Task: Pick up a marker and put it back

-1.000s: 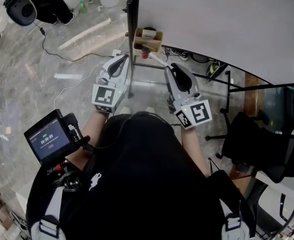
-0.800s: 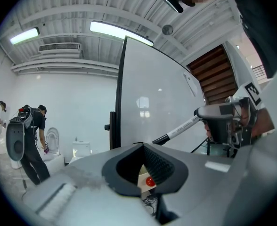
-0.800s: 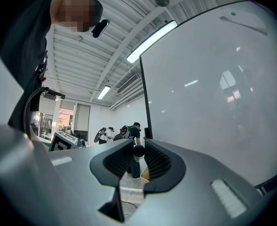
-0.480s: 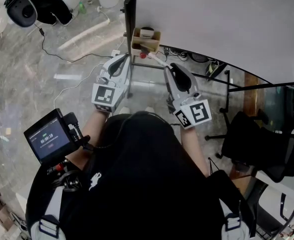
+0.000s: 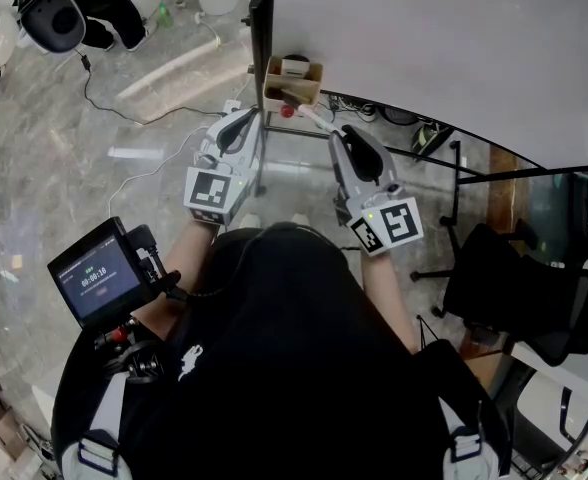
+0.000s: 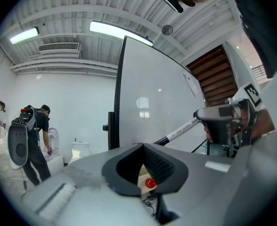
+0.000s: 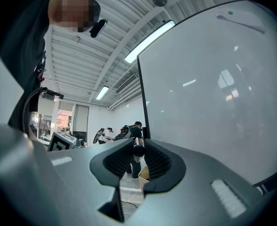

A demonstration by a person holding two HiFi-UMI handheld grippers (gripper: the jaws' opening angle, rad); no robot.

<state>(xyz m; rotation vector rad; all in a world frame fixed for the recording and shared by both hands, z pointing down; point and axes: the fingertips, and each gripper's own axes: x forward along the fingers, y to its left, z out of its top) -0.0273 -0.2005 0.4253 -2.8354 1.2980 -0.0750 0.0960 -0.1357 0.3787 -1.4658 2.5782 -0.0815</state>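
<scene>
1. White with a black end, the thin marker pen (image 5: 315,121) is pinched in the right claw (image 5: 338,136).
2. In the right gripper view, the pen's round black end sits between the two dark ribbed pads. The pads press on it from both sides.
3. The pen is up in the air. It points at the small brown cardboard box (image 5: 294,80) and is close to it, but it is not inside.
4. The box hangs at the bottom corner of the big white board (image 5: 434,48), next to the board's black frame.
5. A small round red thing (image 5: 288,111) shows at the front of the box. I cannot tell what it is.
6. The left claw (image 5: 244,118) is spread apart and holds nothing. In the left gripper view, the box and the red thing show through its gap.
7. The left claw is just left of the box, and both claws point at the board.
8. A grey stone floor (image 5: 54,148) lies below. A small black screen (image 5: 99,280) sits by the person's left arm.
</scene>
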